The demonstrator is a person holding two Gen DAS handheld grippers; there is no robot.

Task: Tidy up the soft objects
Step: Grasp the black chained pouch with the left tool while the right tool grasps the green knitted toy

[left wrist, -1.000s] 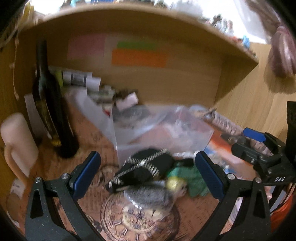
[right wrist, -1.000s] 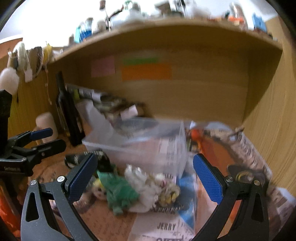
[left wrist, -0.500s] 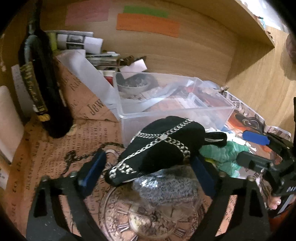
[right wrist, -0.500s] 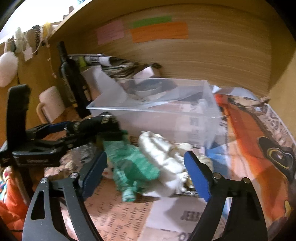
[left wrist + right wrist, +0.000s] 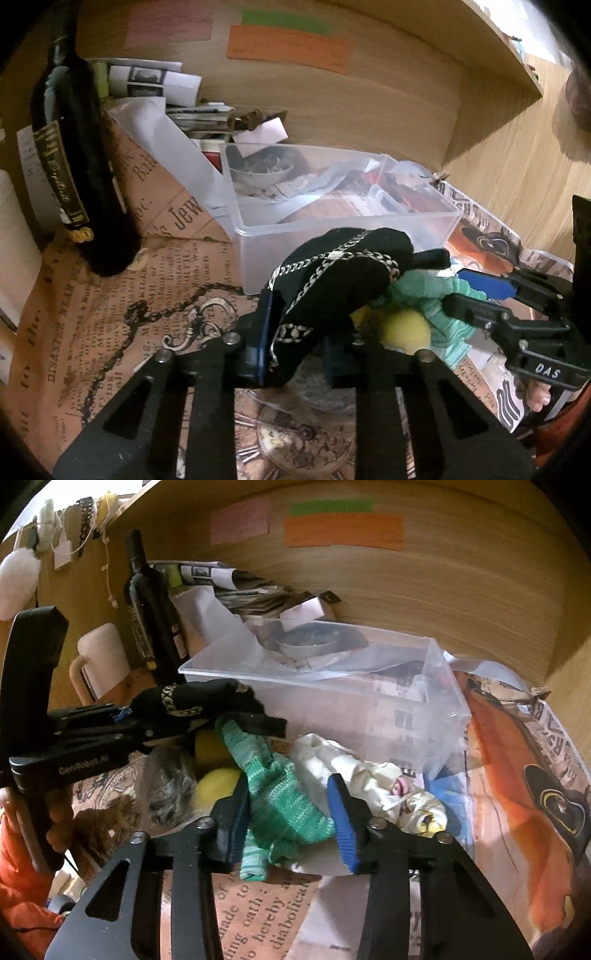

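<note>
Nearest the right wrist camera, the right gripper (image 5: 291, 823) has its blue-padded jaws on either side of a green knitted sock (image 5: 280, 805), the left pad against it and the right one close beside; whether it is pinched fast I cannot tell. To its right lies a white cloth bundle (image 5: 354, 775), to its left a yellow soft ball (image 5: 214, 779) and a grey fuzzy piece (image 5: 170, 786). Just left and a little farther, the left gripper (image 5: 295, 347) is clamped on a black fabric item with silver chains (image 5: 332, 273), held above the printed paper table cover (image 5: 92, 314). Beyond the pile stands a clear plastic bin (image 5: 332, 686), with papers and a small bowl inside. Far left, a dark wine bottle (image 5: 74, 162) stands upright.
</note>
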